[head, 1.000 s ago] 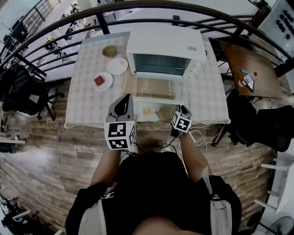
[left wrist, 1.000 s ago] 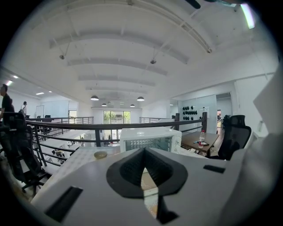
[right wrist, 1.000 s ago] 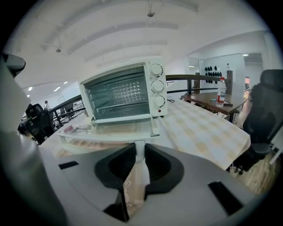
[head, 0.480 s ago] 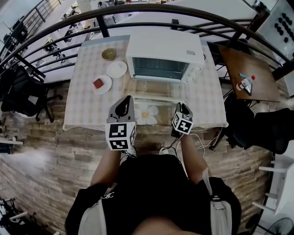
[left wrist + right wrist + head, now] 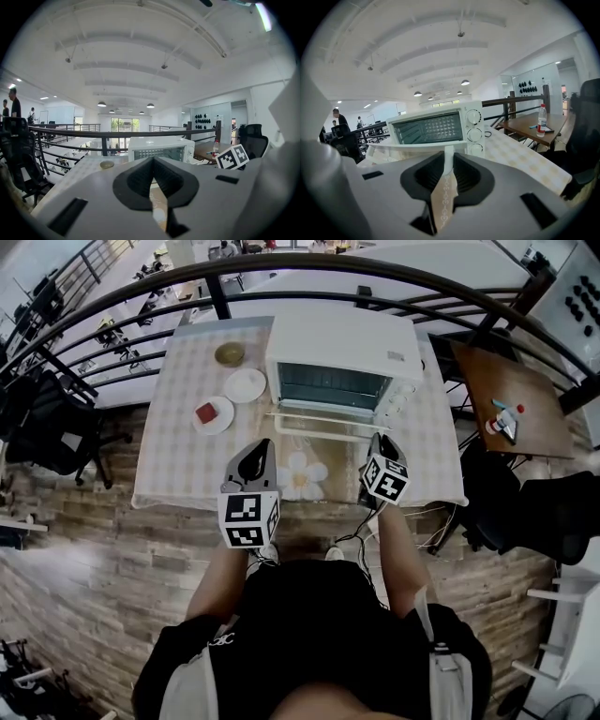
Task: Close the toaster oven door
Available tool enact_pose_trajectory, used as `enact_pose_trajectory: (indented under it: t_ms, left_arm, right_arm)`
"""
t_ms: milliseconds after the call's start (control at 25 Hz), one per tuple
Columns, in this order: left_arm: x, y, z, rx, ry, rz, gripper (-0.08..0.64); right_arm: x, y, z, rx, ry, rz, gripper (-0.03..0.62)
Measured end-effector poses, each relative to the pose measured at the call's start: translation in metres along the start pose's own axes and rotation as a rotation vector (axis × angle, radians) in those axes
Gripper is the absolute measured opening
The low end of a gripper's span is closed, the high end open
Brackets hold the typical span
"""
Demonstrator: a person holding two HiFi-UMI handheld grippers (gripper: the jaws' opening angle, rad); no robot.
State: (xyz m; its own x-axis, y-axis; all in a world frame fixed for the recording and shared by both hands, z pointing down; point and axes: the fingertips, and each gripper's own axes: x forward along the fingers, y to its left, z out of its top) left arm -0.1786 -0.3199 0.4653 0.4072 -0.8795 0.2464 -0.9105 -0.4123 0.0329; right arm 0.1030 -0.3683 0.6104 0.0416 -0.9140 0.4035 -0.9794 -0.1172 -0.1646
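- The right gripper (image 5: 379, 441) has its jaws a narrow way apart. A white upright bit of the white-framed glass oven door (image 5: 323, 426) fills the gap between its pads. The bit looks pinched there, at the right end of the door's free edge.
- The door stands partly open, tilted between flat and upright. Its free edge is at the right gripper's jaw tips and its hinge side is farther ahead.
- The white box-shaped metal toaster oven (image 5: 342, 343) sits straight ahead of the right gripper, front facing it. Three round white knobs (image 5: 474, 134) are stacked on the right of the oven's front.
- The left gripper (image 5: 261, 448) is to the left of the right one, with its black pads closed together at the tips and nothing between them. It is just short of the door's left end. Whether it touches the door cannot be made out.
- Both grippers are over the near part of the table with the beige chequered cloth (image 5: 178, 465), on which the oven stands.
- Ahead and to the left of the left gripper lie three things:
  - a round white plate with a red piece on it (image 5: 214, 415);
  - an empty round white plate (image 5: 246, 385) beyond it;
  - a small brass-coloured bowl (image 5: 230, 354) farthest off.
- A black metal railing (image 5: 281, 263) curves behind the table.
- Off to the right of the right gripper, well apart, is a brown wooden side table (image 5: 525, 399) with a clear plastic bottle (image 5: 542, 119) on it.
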Motion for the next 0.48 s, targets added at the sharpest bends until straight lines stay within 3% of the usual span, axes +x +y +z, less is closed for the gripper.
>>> enact_pose_trajectory:
  t_ms: [480]
  left_arm:
    - [-0.006, 0.005, 0.005, -0.006, -0.019, 0.016, 0.014]
  right_arm:
    - [0.027, 0.003, 0.051, -0.023, -0.035, -0.004, 0.069]
